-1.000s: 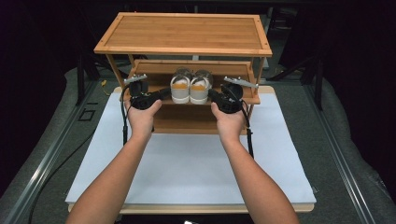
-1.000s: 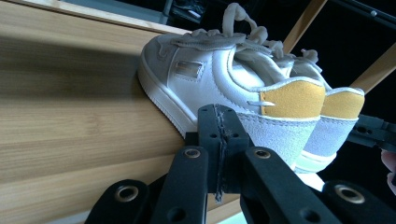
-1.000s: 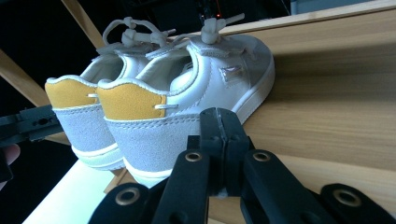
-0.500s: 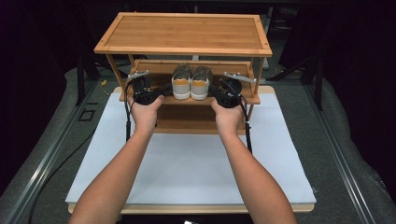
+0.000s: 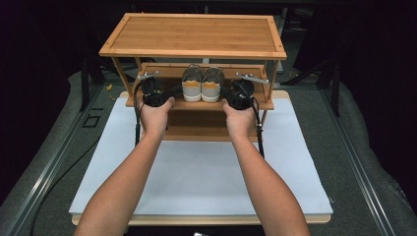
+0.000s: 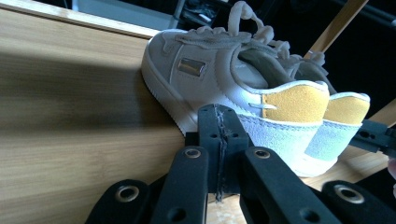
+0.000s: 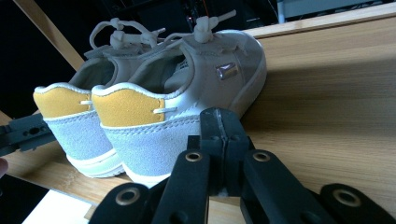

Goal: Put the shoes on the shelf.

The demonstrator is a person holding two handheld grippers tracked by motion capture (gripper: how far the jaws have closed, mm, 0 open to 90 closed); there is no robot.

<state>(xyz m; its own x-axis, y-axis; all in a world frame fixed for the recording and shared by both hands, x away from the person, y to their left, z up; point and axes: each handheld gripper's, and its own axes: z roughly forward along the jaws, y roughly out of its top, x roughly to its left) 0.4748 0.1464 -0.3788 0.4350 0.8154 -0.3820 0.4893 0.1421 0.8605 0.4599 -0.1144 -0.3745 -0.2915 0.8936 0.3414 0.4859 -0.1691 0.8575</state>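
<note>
In the left gripper view, the left gripper [image 6: 219, 122] rises from the bottom centre with its two black jaws pressed flat together and nothing between them; its tip sits just in front of the side of the near shoe [image 6: 224, 88], though whether it touches the sole I cannot tell. In the right gripper view, the right gripper [image 7: 219, 125] stands the same way at bottom centre, jaws clenched on nothing, its tip close against the pale heel of the other shoe [image 7: 168, 109].

In the high view both grippers lie at mid-frame, the left gripper [image 5: 156, 96] left of centre and the right gripper [image 5: 239, 95] right of centre, each in a hand resting at the front edge of the middle shelf [image 5: 152, 73] of a bamboo rack [image 5: 194, 34]. The pair of shoes [image 5: 203, 84] stands between them on that shelf, side by side, yellow heel tabs facing the person. The rack stands at the far end of a white board [image 5: 196, 172] that fills the lower half of the frame.
</note>
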